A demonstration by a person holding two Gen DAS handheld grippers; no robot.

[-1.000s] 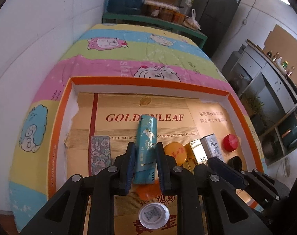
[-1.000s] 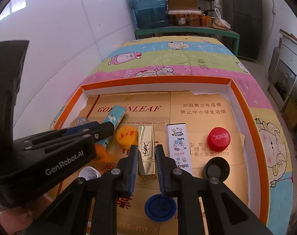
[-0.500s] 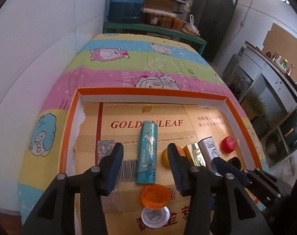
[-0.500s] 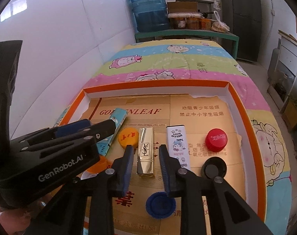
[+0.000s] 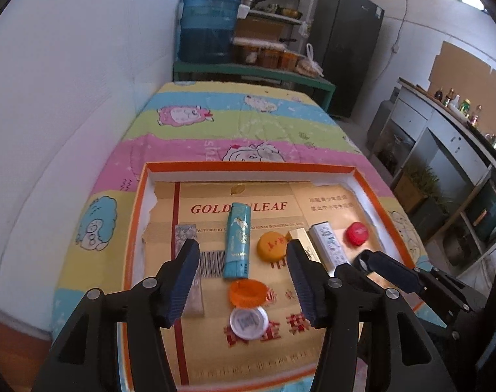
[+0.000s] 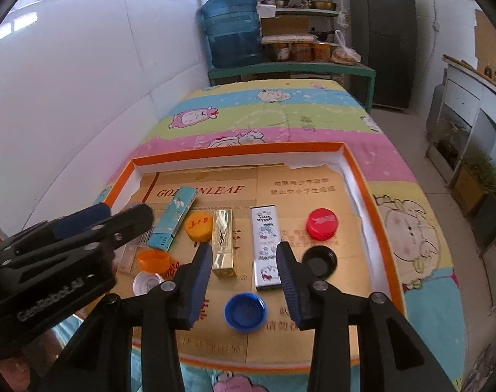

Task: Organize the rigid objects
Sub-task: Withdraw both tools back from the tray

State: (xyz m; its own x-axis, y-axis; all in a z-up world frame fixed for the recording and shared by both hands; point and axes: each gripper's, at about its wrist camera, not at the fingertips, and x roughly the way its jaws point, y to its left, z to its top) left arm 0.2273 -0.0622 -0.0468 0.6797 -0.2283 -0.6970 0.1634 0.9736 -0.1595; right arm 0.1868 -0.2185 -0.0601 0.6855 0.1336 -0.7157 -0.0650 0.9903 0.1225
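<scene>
Orange-rimmed tray (image 5: pixel 135 215) w/ cardboard liner (image 6: pixel 300 192), striped cartoon blanket (image 5: pixel 248 124), white walls (image 5: pixel 68 98)

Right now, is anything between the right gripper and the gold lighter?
Nothing visible. The right gripper is opening, with nothing held; the gold lighter lies flat just ahead, by its left finger. The blue cap lies nearer, below the fingers.

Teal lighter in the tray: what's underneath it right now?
The teal lighter lies flat on the printed cardboard liner, covering part of the red GOLDENLEAF lettering. Anything else beneath it is hidden.
</scene>
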